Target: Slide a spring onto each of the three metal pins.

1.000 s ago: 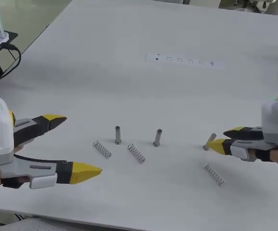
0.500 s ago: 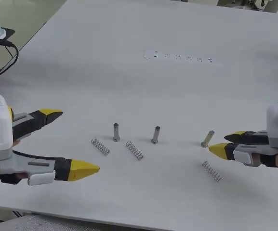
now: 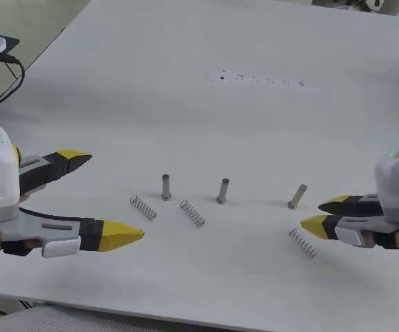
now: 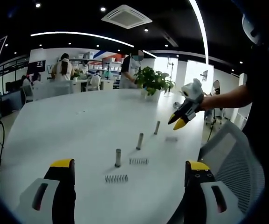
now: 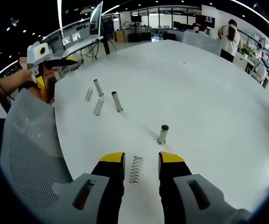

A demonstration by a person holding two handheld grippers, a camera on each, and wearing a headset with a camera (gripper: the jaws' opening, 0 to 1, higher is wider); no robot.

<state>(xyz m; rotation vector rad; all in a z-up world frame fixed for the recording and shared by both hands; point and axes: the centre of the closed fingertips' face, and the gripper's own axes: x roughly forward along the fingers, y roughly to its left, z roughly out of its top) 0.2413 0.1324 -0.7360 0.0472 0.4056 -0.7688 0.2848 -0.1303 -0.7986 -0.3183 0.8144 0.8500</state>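
Three metal pins stand up in a row on the white bench (image 3: pixel 268 138). In the head view they are the first pin (image 3: pixel 165 187), the second pin (image 3: pixel 223 191) and the third pin (image 3: pixel 297 196), well apart from each other. No pin has a spring on it yet. All three springs lie flat on the bench. The first spring (image 3: pixel 142 207) lies just beside the first pin, on the person's side. The second spring (image 3: pixel 192 213) lies between the first pin and the second pin, a bit nearer the person. The third spring (image 3: pixel 302 243) lies near the third pin, on the person's side.

The right gripper (image 3: pixel 312 214) is right by the third spring. Its fingers (image 5: pixel 112 161) are a little way apart, with a small gap. In the right gripper view the third spring (image 5: pixel 135 169) lies in that gap, and neither finger touches it. The third pin (image 5: pixel 162 134) stands just past the fingertips.

The left gripper (image 3: pixel 115 196) is at the left side of the bench, near the first spring but apart from it. Its fingers (image 4: pixel 62 184) are spread very wide and hold nothing
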